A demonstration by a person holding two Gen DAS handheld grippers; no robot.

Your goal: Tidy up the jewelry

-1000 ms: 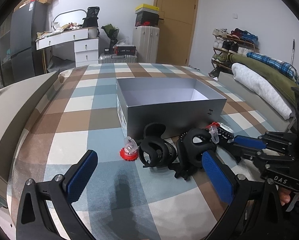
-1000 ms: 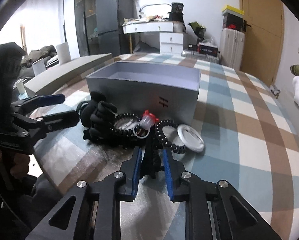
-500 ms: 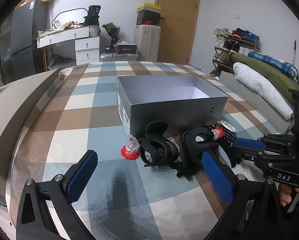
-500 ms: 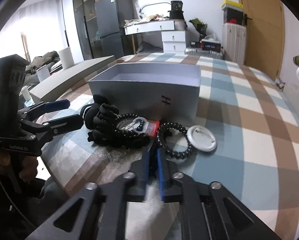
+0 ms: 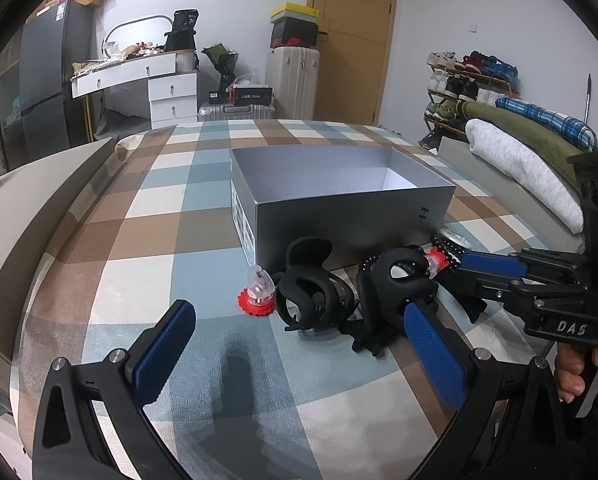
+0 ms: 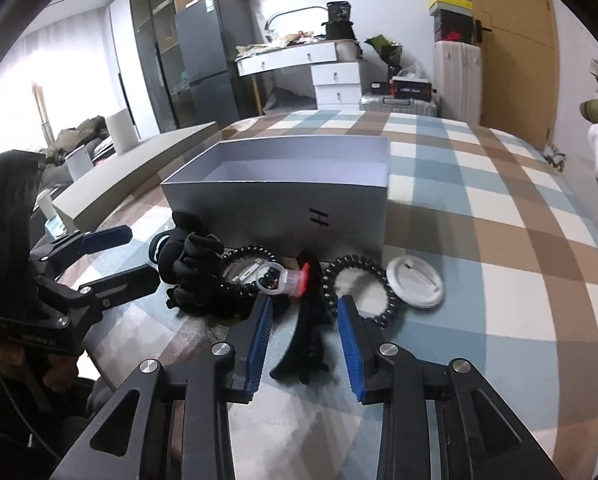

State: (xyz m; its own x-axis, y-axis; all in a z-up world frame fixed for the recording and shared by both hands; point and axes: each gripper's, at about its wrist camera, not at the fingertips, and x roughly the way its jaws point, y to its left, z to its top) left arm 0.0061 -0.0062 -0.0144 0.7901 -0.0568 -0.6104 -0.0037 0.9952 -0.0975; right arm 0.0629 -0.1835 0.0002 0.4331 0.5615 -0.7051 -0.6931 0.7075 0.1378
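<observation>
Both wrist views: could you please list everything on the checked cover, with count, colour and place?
Box: 1, silver-grey, open, centre of the checked cover.
Toy rings: 2, clear with red base; one left of the pile, one lying on the pile.
Hair clips: at least 2, black, in front of the box.
Bead bracelets: 2, black, in front of the box.
Round badge: 1, white, right of the bracelets.
Left gripper: 1, black with blue pads, open.
Right gripper: 1, black with blue pads, open around a black clip.
</observation>
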